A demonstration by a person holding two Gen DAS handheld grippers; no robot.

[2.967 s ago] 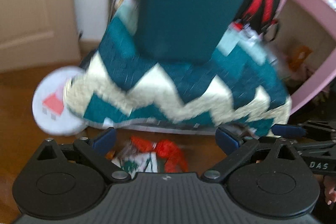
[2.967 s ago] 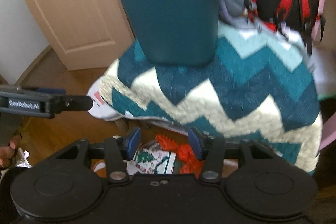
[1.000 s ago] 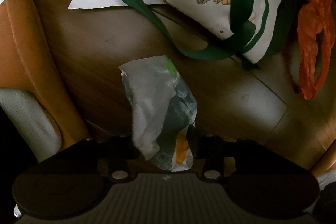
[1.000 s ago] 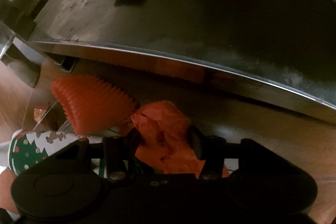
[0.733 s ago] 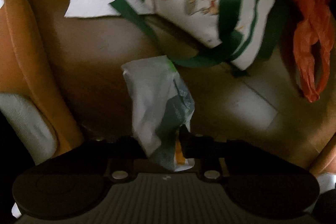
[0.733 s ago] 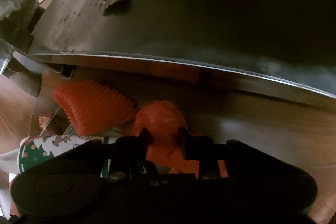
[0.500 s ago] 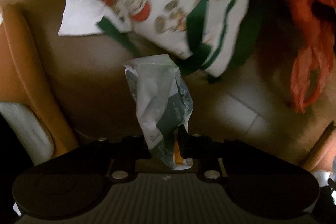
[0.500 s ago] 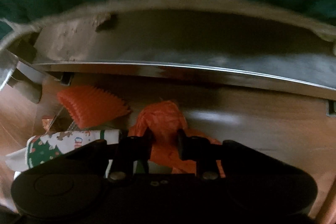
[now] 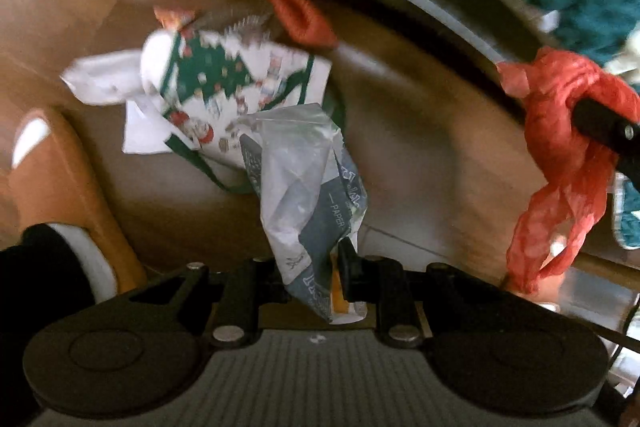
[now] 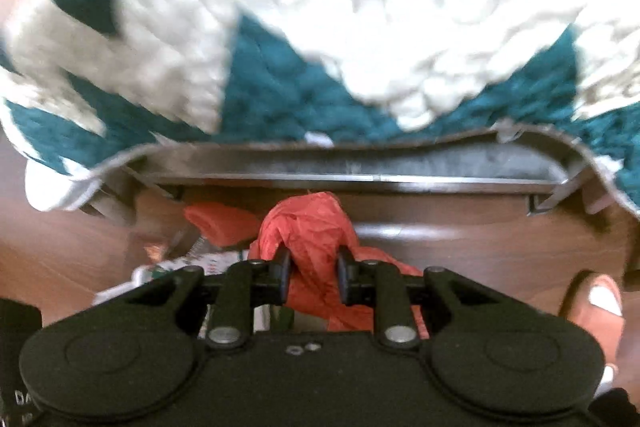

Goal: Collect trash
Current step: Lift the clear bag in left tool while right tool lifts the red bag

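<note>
My left gripper (image 9: 314, 277) is shut on a crumpled clear and grey plastic wrapper (image 9: 308, 187), which hangs lifted above the wooden floor. My right gripper (image 10: 311, 277) is shut on a crumpled orange plastic bag (image 10: 310, 227); the same orange bag (image 9: 560, 155) dangles from a black finger at the right of the left wrist view. On the floor below lie a Christmas-print bag with green handles (image 9: 224, 95) and an orange ribbed piece (image 9: 298, 11).
A chair seat's underside and metal frame (image 10: 380, 167) span the view, draped with a teal and cream zigzag blanket (image 10: 280, 27). An orange slipper on a foot (image 9: 68, 187) stands at the left; another slipper (image 10: 592, 299) shows at the right.
Both grippers closed on their pieces and rose from under the chair. The wrapper and the orange bag came up off the floor, and the Christmas bag now lies farther below.
</note>
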